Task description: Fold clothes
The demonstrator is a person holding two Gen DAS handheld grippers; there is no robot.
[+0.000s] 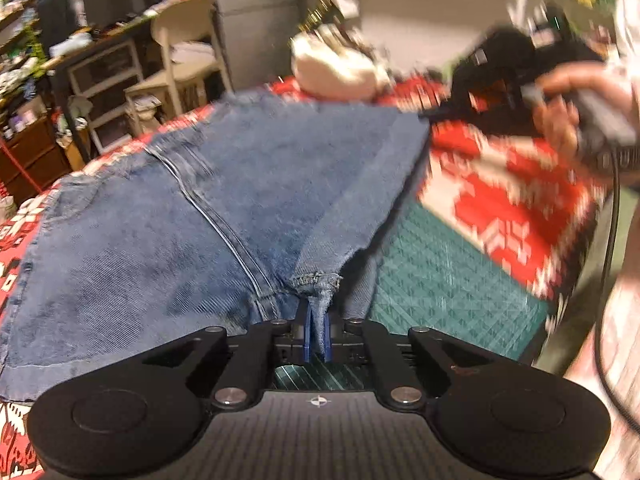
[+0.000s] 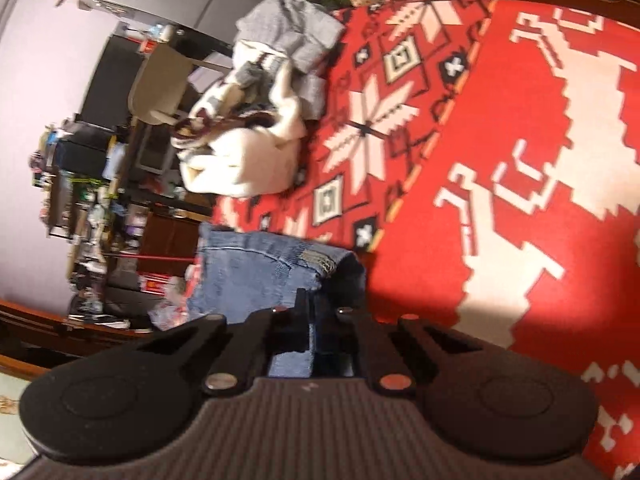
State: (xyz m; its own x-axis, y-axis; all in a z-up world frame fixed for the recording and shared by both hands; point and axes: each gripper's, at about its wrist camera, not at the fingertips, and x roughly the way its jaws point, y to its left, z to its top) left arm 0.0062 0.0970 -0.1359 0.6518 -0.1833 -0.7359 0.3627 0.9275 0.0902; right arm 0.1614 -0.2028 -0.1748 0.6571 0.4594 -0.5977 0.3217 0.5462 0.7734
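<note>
- Faded blue denim jeans (image 1: 192, 216), coarse-woven with a doubled stitched seam, are spread over a red and white patterned blanket (image 1: 500, 200)
- A frayed hem corner is pinched between the closed blue pads of the left gripper (image 1: 317, 336)
- Another denim edge (image 2: 276, 268) is clamped in the closed right gripper (image 2: 312, 332), blurred

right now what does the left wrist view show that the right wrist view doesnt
Only the left wrist view shows the right tongs from outside, in a hand, gripping the far edge of the denim garment; it also shows a teal patterned surface and the left tongs pinching a frayed denim corner.

Only the right wrist view shows a grey garment behind the white clothes.

Both show the denim, the red patterned cloth and the white clothes pile.
</note>
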